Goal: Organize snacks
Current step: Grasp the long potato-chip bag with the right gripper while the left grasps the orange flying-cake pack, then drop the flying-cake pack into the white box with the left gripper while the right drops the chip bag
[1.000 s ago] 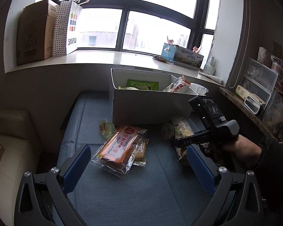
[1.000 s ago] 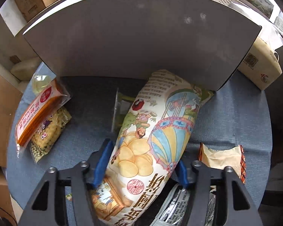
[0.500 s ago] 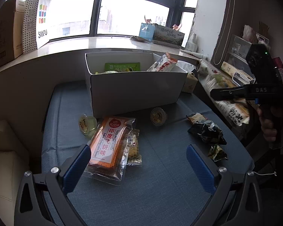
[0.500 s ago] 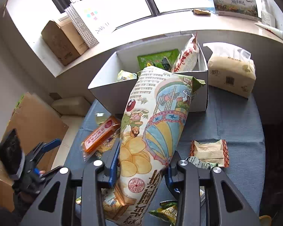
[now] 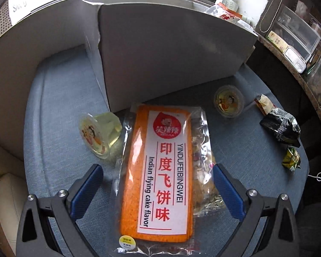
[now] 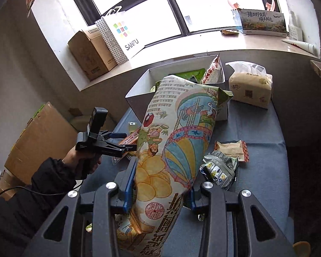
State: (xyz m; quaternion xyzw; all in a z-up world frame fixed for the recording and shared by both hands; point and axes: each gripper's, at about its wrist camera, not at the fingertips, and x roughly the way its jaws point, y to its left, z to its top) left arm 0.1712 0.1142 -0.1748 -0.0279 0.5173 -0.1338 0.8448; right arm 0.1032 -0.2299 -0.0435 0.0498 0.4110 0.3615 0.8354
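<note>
My right gripper (image 6: 159, 194) is shut on a large chip bag (image 6: 177, 141) with a balloon picture and holds it up above the blue table, in front of the white box (image 6: 137, 94). The box holds several snack packs. My left gripper (image 5: 158, 190) is open and low over the table, with its jaws on either side of an orange flying-cake pack (image 5: 160, 171), not touching it. The left gripper also shows in the right wrist view (image 6: 126, 142) beside the orange pack (image 6: 131, 138). The white box (image 5: 171, 53) stands just behind the pack.
Two jelly cups (image 5: 98, 132) (image 5: 229, 101) lie on either side of the orange pack. Small snack packets (image 5: 282, 126) (image 6: 219, 167) and a brown packet (image 6: 232, 150) lie at the right. A tissue pack (image 6: 251, 85) stands beside the box. Cardboard boxes (image 6: 40, 137) stand left of the table.
My left gripper has dropped down and forward over the orange pack, which now lies between its open jaws. My right gripper has kept lifting the chip bag, higher above the table.
</note>
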